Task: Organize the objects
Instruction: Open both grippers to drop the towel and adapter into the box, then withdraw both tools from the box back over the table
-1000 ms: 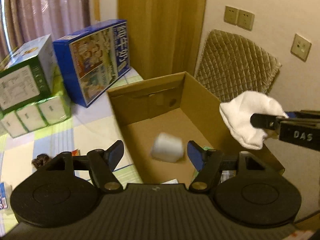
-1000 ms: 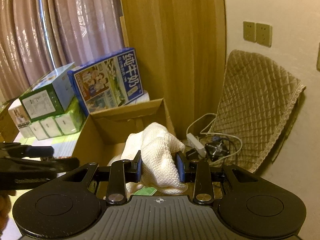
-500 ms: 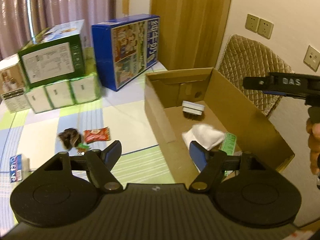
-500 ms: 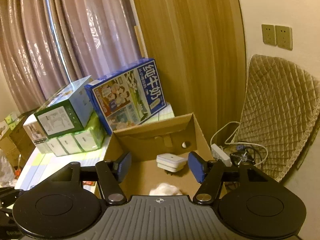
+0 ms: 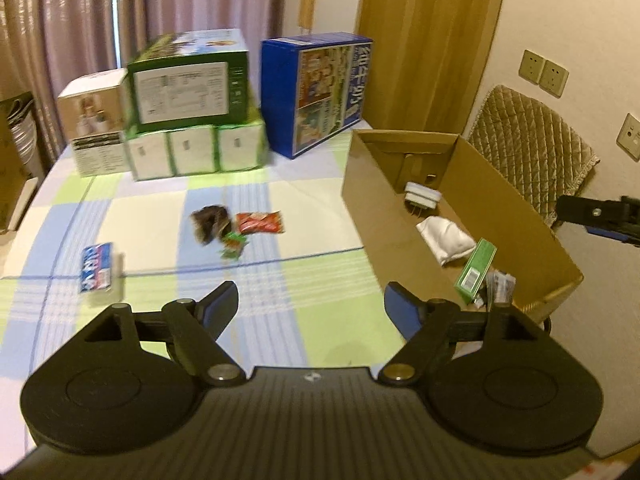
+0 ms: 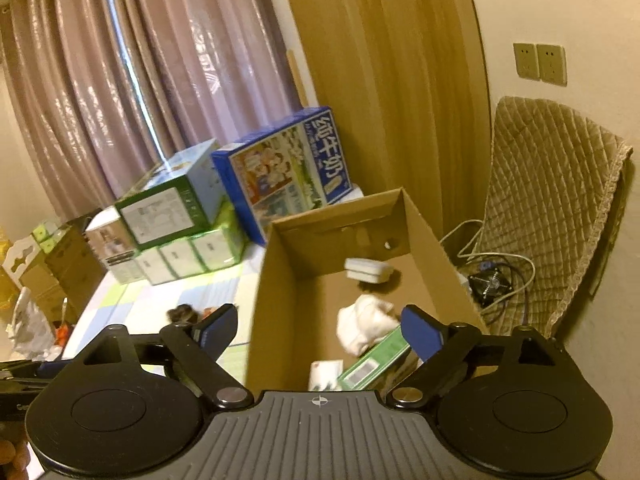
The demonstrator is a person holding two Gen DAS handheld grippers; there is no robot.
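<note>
An open cardboard box (image 5: 516, 216) (image 6: 276, 280) stands at the table's right edge. Inside it lie a white cloth (image 5: 444, 240) (image 6: 364, 324), a white charger (image 5: 422, 196) (image 6: 368, 270), a green carton (image 5: 476, 266) (image 6: 372, 364) and small packets. On the checked tablecloth sit a dark fuzzy lump (image 5: 210, 224), a red snack packet (image 5: 260, 222), a small green packet (image 5: 234, 246) and a blue-and-white box (image 5: 96, 268). My left gripper (image 5: 311, 306) hangs open above the table. My right gripper (image 6: 318, 328) is open over the box's near end, holding nothing.
Stacked green, white and blue cartons (image 5: 192, 104) (image 6: 280, 172) line the table's far side before the curtains. A quilted chair back (image 5: 528, 148) (image 6: 556, 208), cables and a small fan (image 6: 490, 284) sit right of the box. Wall sockets (image 5: 544, 74) are above.
The right gripper opened and the white cloth dropped into the box. The left gripper pulled back and swung left, so the loose items on the tablecloth came into view.
</note>
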